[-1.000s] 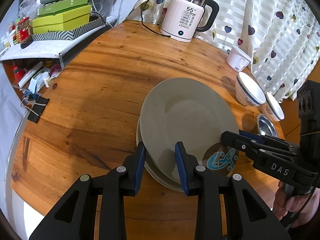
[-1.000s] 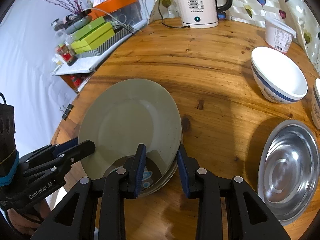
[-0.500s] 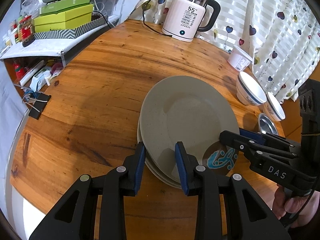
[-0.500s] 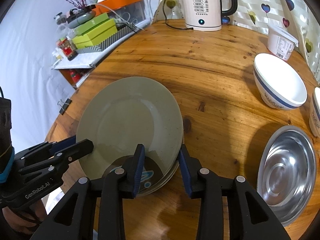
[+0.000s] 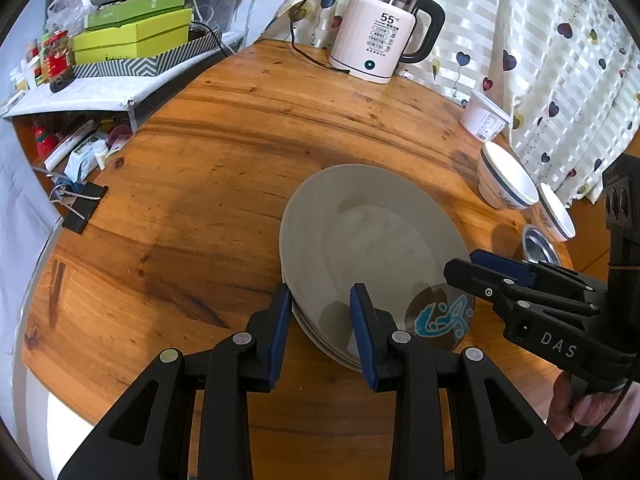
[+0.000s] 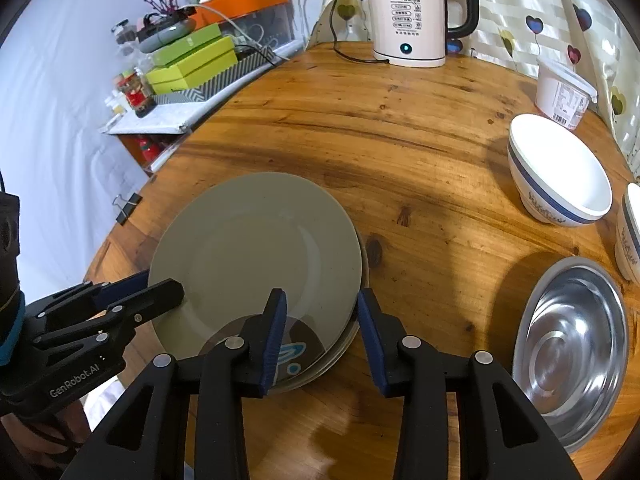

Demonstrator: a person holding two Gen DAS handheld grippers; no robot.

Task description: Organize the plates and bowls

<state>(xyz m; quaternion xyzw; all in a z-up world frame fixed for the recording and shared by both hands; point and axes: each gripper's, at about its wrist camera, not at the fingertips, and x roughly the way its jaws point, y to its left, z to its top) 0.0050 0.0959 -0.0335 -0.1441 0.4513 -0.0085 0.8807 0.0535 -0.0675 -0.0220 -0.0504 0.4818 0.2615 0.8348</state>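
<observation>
My left claw [image 5: 320, 320] sits at the near rim of the stack of grey plates [image 5: 372, 248], its blue pads straddling the stack's edge; I cannot tell whether they press on the rim or merely bracket it. My right claw [image 6: 322, 326] is at the same stack from the other side, and its jaws have just been opening: they now stand parted, one pad over the top plate, the other just outside the rim, with the plates' edge between them and a gap showing. Under the grey plates, right below my right claw, a plate with a blue pattern [image 6: 290, 356] peeks out. The whole stack lies flat on the wooden tabletop [image 6: 420, 152].

Ahead and to the right of my right claw stands a white bowl with a blue band [image 6: 560, 172], a second one [image 6: 630, 236] just beside it at the picture's edge. The steel bowl [image 6: 572, 352] lies immediately to my right claw's right. Far ahead of both claws stands the white kettle [image 6: 408, 20].
</observation>
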